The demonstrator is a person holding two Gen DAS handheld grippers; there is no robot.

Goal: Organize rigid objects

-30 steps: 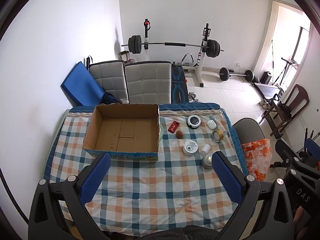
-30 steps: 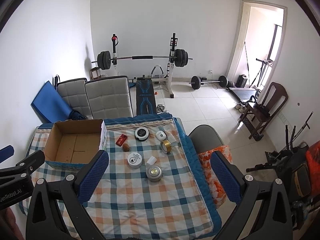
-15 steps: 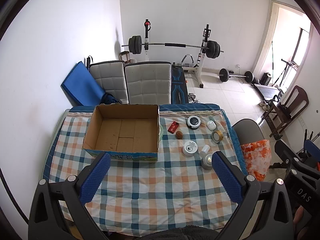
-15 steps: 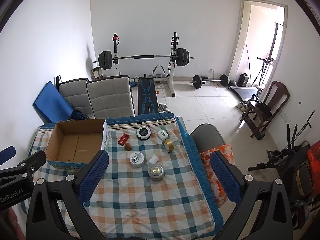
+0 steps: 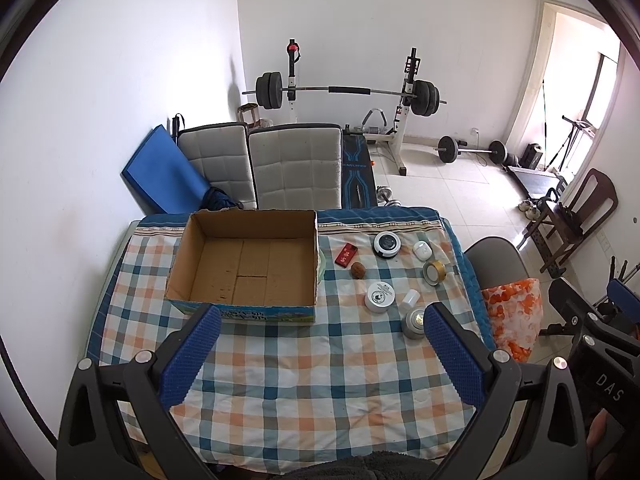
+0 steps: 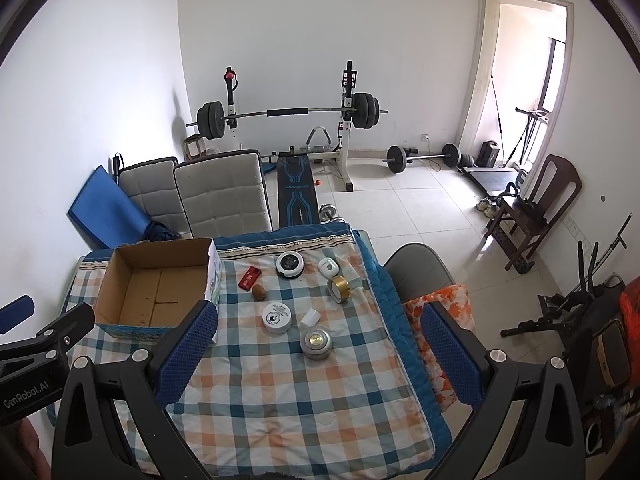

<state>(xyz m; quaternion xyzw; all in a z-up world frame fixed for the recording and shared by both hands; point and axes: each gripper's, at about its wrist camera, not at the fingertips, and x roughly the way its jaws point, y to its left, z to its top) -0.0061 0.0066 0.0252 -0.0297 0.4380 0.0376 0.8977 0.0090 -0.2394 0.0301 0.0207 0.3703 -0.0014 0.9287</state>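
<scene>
An empty open cardboard box (image 5: 248,264) (image 6: 156,284) stands on the left of the checked tablecloth (image 5: 300,380). To its right lie a red flat case (image 5: 346,255), a brown nut-like ball (image 5: 358,270), a black-and-white round device (image 5: 387,245), a white earbud case (image 5: 422,249), a gold tape roll (image 5: 434,271), a white round tin (image 5: 379,297), a small white cap (image 5: 410,299) and a silver round tin (image 5: 415,322) (image 6: 316,343). My left gripper (image 5: 320,352) and right gripper (image 6: 316,356) are both open, empty, and held high above the table's near side.
Two grey padded chairs (image 5: 296,168) stand behind the table, a blue mat (image 5: 160,176) leans on the wall. A grey chair with an orange bag (image 5: 508,312) stands at the table's right edge. A barbell rack (image 5: 348,92) is at the back.
Both views have shifted very slightly; the objects on the table have not moved and both grippers stay open.
</scene>
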